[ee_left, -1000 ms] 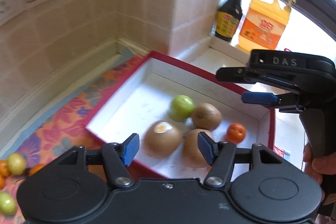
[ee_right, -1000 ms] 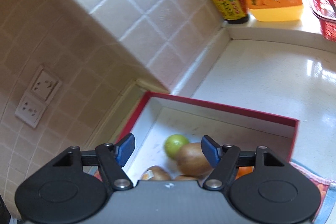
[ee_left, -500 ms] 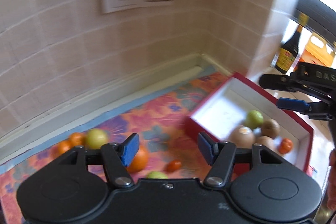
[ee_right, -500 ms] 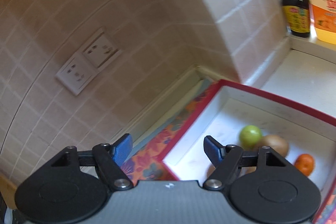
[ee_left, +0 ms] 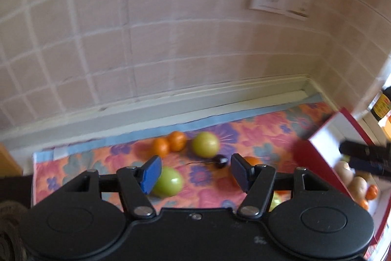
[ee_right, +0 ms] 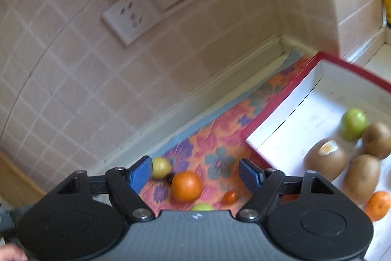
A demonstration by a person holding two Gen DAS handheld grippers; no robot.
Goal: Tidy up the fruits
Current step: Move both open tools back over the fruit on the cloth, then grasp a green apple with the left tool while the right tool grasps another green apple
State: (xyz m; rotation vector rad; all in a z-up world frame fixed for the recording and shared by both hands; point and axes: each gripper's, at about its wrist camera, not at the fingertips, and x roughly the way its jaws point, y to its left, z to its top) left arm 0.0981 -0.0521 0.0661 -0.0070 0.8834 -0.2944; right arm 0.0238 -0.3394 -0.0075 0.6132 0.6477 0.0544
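Loose fruit lies on a floral mat [ee_left: 220, 133]: two small oranges [ee_left: 169, 143], a yellow-green fruit [ee_left: 204, 144], a green fruit [ee_left: 168, 181] and a dark small fruit [ee_left: 221, 160]. My left gripper [ee_left: 194, 173] is open and empty above them. My right gripper [ee_right: 195, 174] is open and empty over an orange [ee_right: 187, 186] and a small red fruit [ee_right: 229, 197]. A red-rimmed white box [ee_right: 281, 111] at the right holds kiwis [ee_right: 326, 159], a green fruit [ee_right: 353, 123] and a small orange [ee_right: 377, 204].
A tiled wall with white sockets [ee_right: 146, 7] runs behind the mat. A dark bottle [ee_left: 382, 107] stands at the far right on a ledge. The right gripper's arm [ee_left: 366, 155] shows over the box in the left wrist view.
Both grippers have swung left, away from the box and toward the loose fruit on the mat. Both stay open and empty.
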